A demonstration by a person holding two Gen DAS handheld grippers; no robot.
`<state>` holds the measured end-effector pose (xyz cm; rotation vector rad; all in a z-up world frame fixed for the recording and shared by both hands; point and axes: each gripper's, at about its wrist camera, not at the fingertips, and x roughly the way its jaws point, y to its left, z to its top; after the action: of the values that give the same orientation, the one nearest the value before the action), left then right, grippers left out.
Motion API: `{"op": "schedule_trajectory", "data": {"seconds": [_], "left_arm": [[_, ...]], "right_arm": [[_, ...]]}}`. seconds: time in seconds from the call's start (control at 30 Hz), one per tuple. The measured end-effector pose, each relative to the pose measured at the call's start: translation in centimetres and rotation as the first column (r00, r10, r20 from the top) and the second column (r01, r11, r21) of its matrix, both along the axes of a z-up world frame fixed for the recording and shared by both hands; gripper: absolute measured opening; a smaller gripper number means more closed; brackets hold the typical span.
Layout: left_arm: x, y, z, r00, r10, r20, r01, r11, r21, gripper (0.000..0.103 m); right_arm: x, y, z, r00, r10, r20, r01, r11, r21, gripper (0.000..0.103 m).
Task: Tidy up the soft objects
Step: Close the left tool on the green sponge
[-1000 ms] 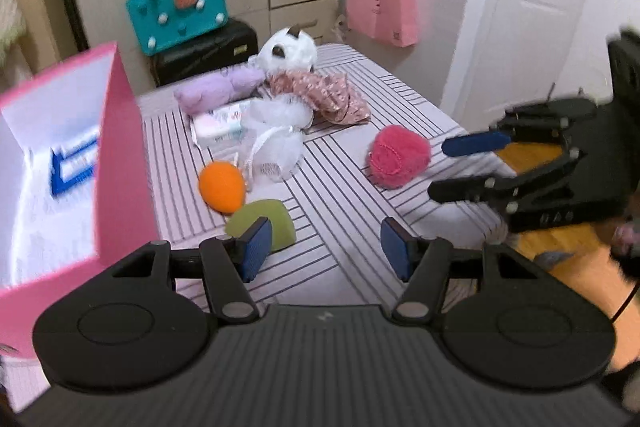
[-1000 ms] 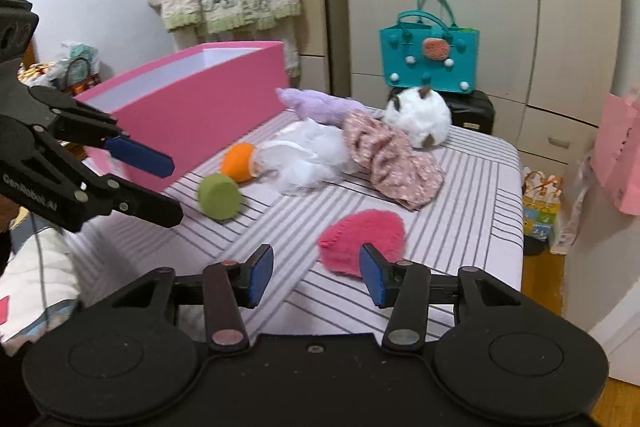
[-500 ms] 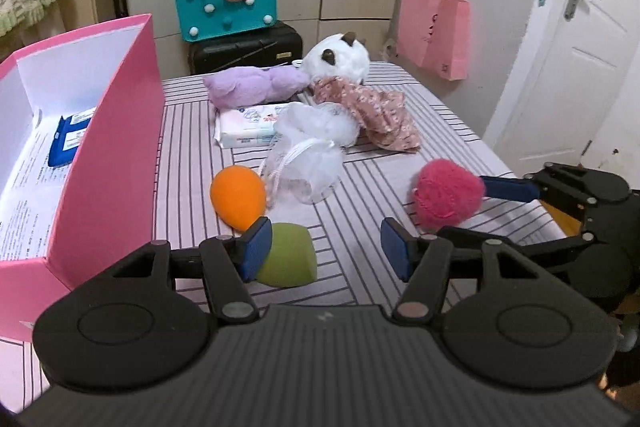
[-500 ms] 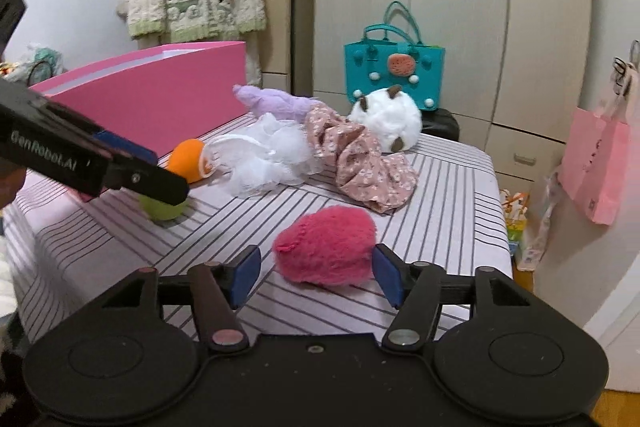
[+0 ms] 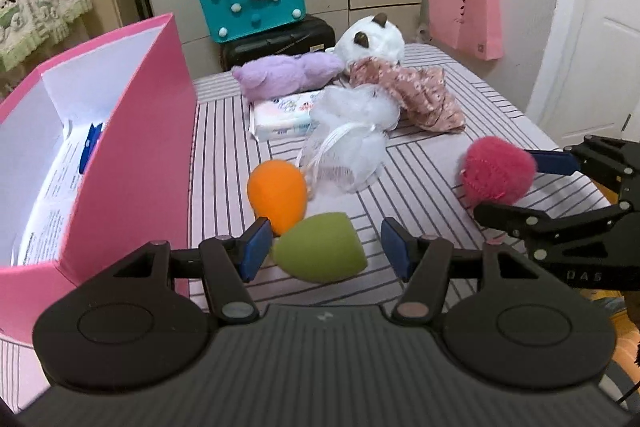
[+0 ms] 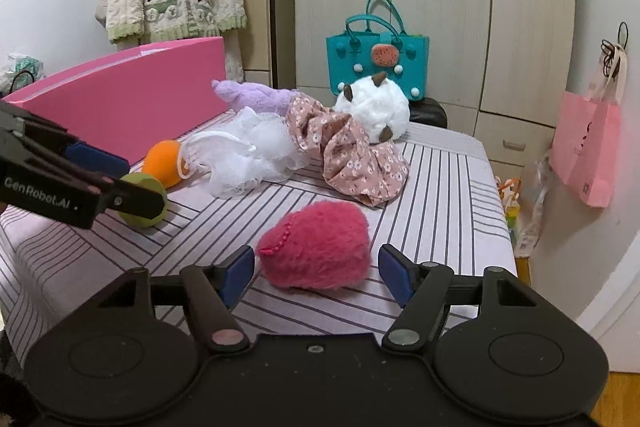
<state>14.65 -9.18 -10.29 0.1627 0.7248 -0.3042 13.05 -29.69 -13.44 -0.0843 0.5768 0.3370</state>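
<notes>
Now fuzzy pink puff (image 6: 316, 247) between opening right tool (image 6: 316, 273) pads, untouched

Two sponges (image 5: 277, 195), two plush toys (image 5: 289, 74), one box (image 5: 132, 147).

You read "GenRobot.AI" on the left gripper (image 6: 80, 183); "DAS" on the right gripper (image 5: 516, 187).

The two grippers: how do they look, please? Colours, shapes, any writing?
The left gripper and right gripper are alike: matte black plastic, round discs at the base, two slim fingers with blue pads. White lettering "GenRobot.AI" marks the left one's side.
</notes>
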Motion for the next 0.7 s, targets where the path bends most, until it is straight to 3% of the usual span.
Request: {"op": "schedule_trajectory", "data": {"seconds": [0.17,0.4,0.57,0.7], "left_arm": [[0.5,-0.3,-1.0,1.000,0.008,0.011,-0.009,0.999,0.050,0.062],[1.0,0.8,-1.5,1.000,0.015,-0.023,-0.016,0.999,-0.036,0.055],[0.6,0.2,-1.9,1.000,-0.011,0.005,0.011,0.999,0.035,0.049],[0.4,0.0,-1.8,1.000,-0.013,0.023,0.012,0.999,0.032,0.047]], "right_arm": [[1.0,0.6,-0.2,0.999,0.017,-0.029,-0.018,1.000,-0.026,0.075],[0.8,1.4,-0.1,0.999,0.031,-0.010,-0.031,0.997,-0.073,0.074],[-0.8,2.4,0.0,0.997,0.063,0.041,-0.056,0.986,-0.156,0.073],[-0.1,1.5,0.1,0.999,0.043,0.031,-0.039,0.993,-0.111,0.057]]}}
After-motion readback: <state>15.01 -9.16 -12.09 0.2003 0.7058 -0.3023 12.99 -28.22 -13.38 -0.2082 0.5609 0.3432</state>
